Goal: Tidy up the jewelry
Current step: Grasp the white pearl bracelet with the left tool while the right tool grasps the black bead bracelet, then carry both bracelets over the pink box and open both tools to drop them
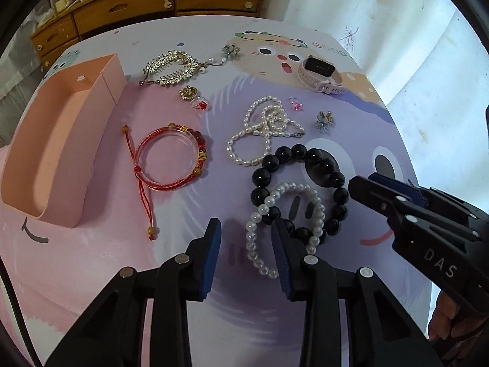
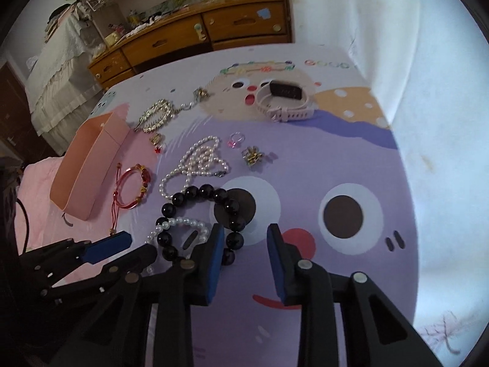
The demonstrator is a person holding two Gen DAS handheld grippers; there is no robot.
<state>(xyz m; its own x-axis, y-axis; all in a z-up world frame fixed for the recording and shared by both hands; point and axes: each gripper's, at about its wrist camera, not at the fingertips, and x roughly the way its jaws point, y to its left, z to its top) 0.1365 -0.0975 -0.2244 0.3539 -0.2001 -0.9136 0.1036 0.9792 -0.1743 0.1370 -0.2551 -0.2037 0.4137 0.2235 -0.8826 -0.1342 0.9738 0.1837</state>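
Purple-pink cartoon mat, that's the whole work surface?

Me: yep, covers the table, everything sits on it. Wooden drawer unit behind the far edge.

Next biggest?

Me: pink open box, far left of the mat, long side running away from me. Its floor is bare as far as I can see. Then my two tools. Left gripper is angled down over the near middle, fingers apart, only mat showing btwn the blue pads. Its right-hand finger overlaps the near arc of the bracelets in my view; can't tell if it touches. Right gripper is just beside it, also released, nothing btwn the pads, its left-hand finger in front of the black beads.

And the jewelry, where's it at?

Me: all loose on the mat, none in the box. Pale pink smartwatch at the far right. Black bead bracelet closest to both tools, w/ the pearl bracelet lying across its left side. Pearl necklace heaped just beyond those. Red cord bracelet btwn necklace and box, cord tail trailing toward me. Gold hair comb at the far edge by the box's far corner.

Small bits?

Me: flower piece right of the necklace, a 2nd flower piece by the comb's tip, pink-stone ring near the necklace, red-stone ring touching a small gold piece below the comb.
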